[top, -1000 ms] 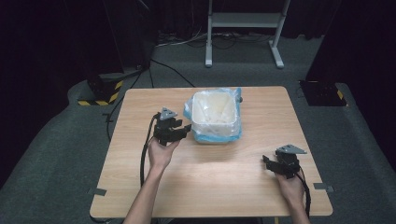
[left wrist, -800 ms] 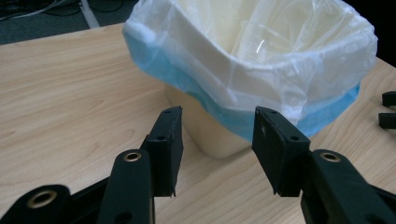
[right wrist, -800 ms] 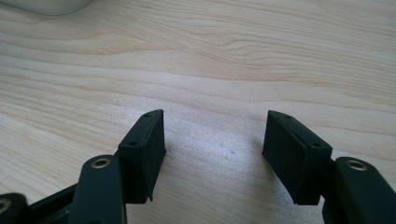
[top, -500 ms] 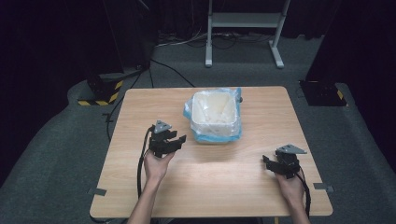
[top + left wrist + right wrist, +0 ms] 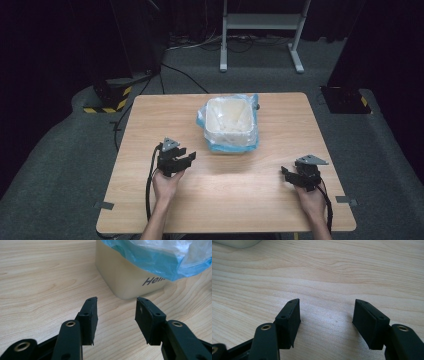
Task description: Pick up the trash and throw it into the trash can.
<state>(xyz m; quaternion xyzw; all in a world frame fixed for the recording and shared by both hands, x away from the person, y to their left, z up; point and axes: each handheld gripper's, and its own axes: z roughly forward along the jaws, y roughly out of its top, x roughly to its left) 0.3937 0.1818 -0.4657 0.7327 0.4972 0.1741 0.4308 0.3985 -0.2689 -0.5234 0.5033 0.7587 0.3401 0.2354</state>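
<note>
**A:** What sits at the centre of what we see?

**B:** We see a cream, square-sided bin on a light wooden table, standing past the middle, toward the far edge. A blue plastic bag liner is folded over its rim and hangs down the outside. In the left gripper view the bin's near corner shows just beyond the jaws, with dark lettering partly covered by the liner.

**A:** And the nearest tool to it?

**B:** We find the left gripper near the bin's front left corner, apart from it, low over the wood. Its jaws stand apart with bare table between them; nothing is held. A hand grips it from behind, and a black cable trails back along the forearm.

**A:** The other one?

**B:** We see the right gripper well apart from the bin, near the table's front right corner, in the person's other hand. Its jaws are also apart, with bare wood grain between them in the right gripper view.

**A:** Beyond the table?

**B:** We make out grey carpet, a white metal stand at the far side, loose cables on the floor, and a yellow-and-black striped block at the far left.
</note>
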